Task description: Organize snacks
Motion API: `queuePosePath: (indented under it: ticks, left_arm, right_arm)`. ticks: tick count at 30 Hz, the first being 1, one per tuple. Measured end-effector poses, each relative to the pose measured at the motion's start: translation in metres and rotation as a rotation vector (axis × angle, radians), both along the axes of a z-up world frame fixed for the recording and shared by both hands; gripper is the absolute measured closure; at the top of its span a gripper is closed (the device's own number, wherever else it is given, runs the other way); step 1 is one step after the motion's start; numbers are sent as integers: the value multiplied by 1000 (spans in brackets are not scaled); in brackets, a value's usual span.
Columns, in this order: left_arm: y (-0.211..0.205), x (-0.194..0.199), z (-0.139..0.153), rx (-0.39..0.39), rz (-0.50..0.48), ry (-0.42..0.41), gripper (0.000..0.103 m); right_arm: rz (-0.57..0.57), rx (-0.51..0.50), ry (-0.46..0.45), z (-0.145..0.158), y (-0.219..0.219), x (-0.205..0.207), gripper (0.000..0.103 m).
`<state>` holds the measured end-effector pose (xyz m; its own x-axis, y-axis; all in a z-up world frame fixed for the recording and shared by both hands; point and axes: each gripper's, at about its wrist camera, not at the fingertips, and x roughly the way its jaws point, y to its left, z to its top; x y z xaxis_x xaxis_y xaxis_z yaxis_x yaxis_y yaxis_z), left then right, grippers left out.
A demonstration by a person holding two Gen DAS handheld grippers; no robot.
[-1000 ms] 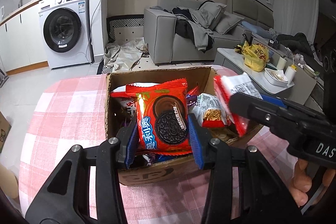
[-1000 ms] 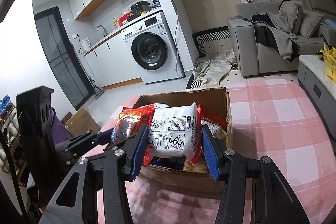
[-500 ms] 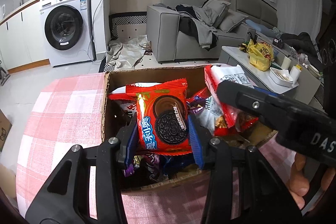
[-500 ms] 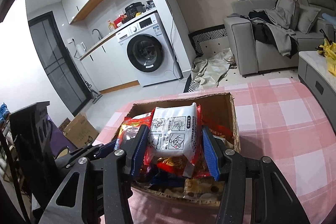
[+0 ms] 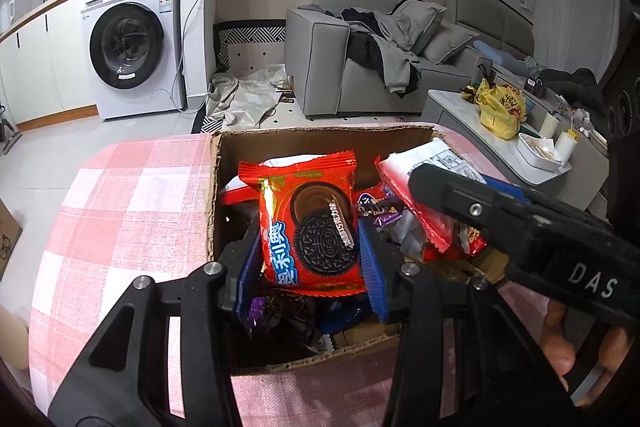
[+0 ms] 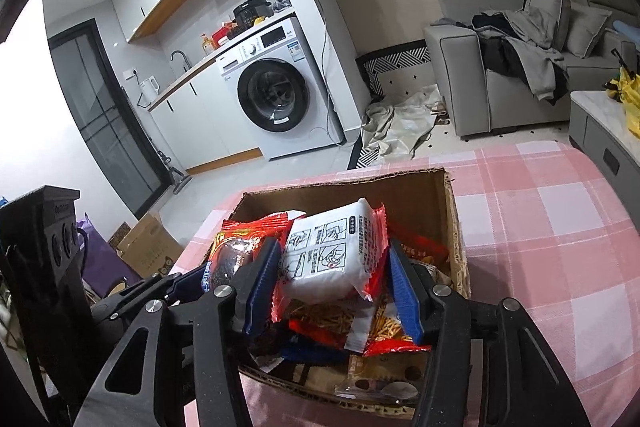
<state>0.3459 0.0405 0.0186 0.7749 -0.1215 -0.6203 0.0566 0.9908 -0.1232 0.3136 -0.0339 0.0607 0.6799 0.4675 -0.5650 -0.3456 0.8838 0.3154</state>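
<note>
Both claws holding snack packs over the cardboard box (image 5: pixel 218 187).
Left claw (image 5: pixel 308 269) clamping Oreo pack (image 5: pixel 312 227); right claw (image 6: pixel 334 291) opening around white pack (image 6: pixel 332 255).

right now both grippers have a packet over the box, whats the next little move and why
Probably let the right gripper finish opening: its jaws are already parting around the white and red snack packet, which hangs over the cardboard box just above other snacks, so it should drop in. The left gripper, clamped on the Oreo packet, can release next.
</note>
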Motion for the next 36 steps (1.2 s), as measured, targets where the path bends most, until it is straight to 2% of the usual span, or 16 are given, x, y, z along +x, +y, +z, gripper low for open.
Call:
queuePosePath:
  ticks: [1,2,5,7,8,10,12,14,15,20,25,29,36]
  left_arm:
    - [0,-1,0,0,-1,2,62]
    - [0,-2,1,4,-1,5,60]
    - [-1,-9,7,19,10,1,44]
    - [0,-16,12,20,18,-11,29]
    - [1,-20,15,12,13,-16,28]
    - [3,-29,20,-2,13,-21,19]
    - [3,-40,25,9,19,-36,16]
    - [4,-51,30,4,14,-51,8]
    - [5,-58,31,3,19,-62,0]
    - [17,-92,38,18,37,-116,1]
    - [30,-122,39,-15,63,-139,1]
    - [39,-146,33,-41,83,-153,1]
    - [48,-186,12,-30,98,-161,1]
  right_arm:
    - [2,-4,1,1,-1,-1,40]
    - [4,-7,1,2,-1,-2,27]
    - [-3,-25,-40,7,-5,-12,15]
    - [14,-30,-40,9,-7,-16,8]
    - [23,-29,-36,9,-9,-17,5]
    - [36,-28,-28,10,-12,-22,2]
    - [35,-12,-32,12,-18,-28,1]
    - [34,-8,-41,14,-23,-35,0]
    - [34,-8,-46,14,-24,-37,0]
    - [27,-1,-67,14,-33,-52,0]
    - [25,-3,-94,10,-40,-68,0]
    - [49,5,-108,1,-44,-84,0]
    - [74,-42,-186,-15,-44,-125,0]
